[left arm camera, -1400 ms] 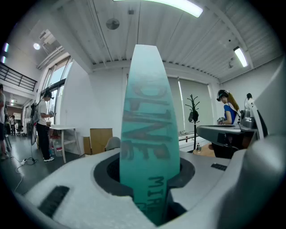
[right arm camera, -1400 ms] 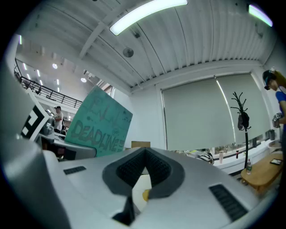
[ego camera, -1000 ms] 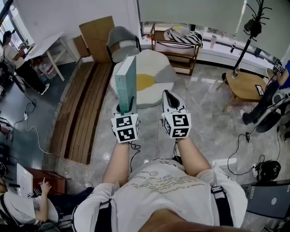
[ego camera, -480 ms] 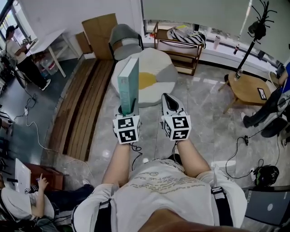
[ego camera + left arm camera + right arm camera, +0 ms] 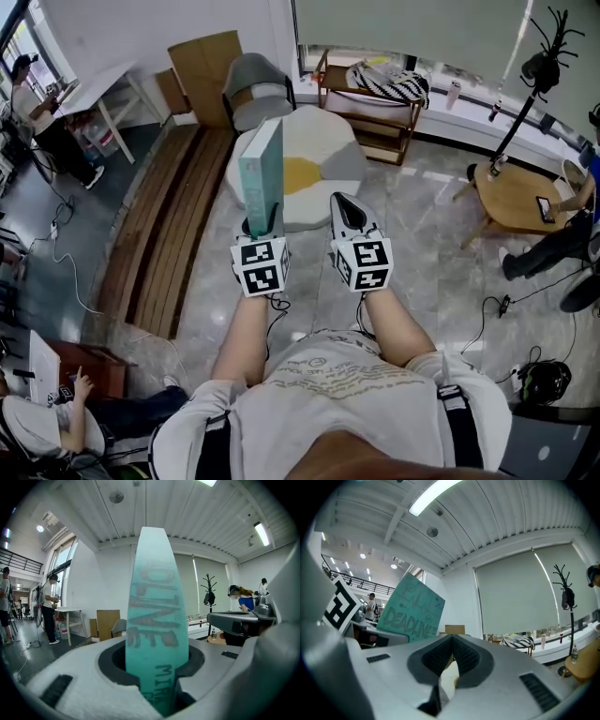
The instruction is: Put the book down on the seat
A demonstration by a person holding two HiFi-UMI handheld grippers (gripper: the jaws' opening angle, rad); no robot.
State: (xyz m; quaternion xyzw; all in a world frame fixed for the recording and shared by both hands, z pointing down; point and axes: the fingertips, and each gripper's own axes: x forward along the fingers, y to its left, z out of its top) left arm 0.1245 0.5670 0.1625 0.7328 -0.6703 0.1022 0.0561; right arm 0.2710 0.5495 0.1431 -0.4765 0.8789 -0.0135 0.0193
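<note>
A teal book (image 5: 261,173) stands upright in my left gripper (image 5: 262,228), which is shut on its lower edge. In the left gripper view the book's spine (image 5: 157,630) rises from between the pads and fills the middle. My right gripper (image 5: 343,202) hovers beside it to the right, shut, with nothing in it. From the right gripper (image 5: 451,641) the book's cover (image 5: 412,611) shows at the left. The seat, a round white pouf (image 5: 328,141) with yellow and grey patches, lies on the floor just beyond both grippers.
A grey chair (image 5: 255,84) and cardboard stand behind the pouf. A slatted wooden bench (image 5: 169,234) runs along the left, and a low wooden shelf (image 5: 375,103) stands at the back. A round wooden table (image 5: 520,197) and a seated person are at the right. Cables (image 5: 497,309) cross the floor.
Both grippers, with the book, have drifted a little forward towards the pouf together. The hold on the book is unchanged.
</note>
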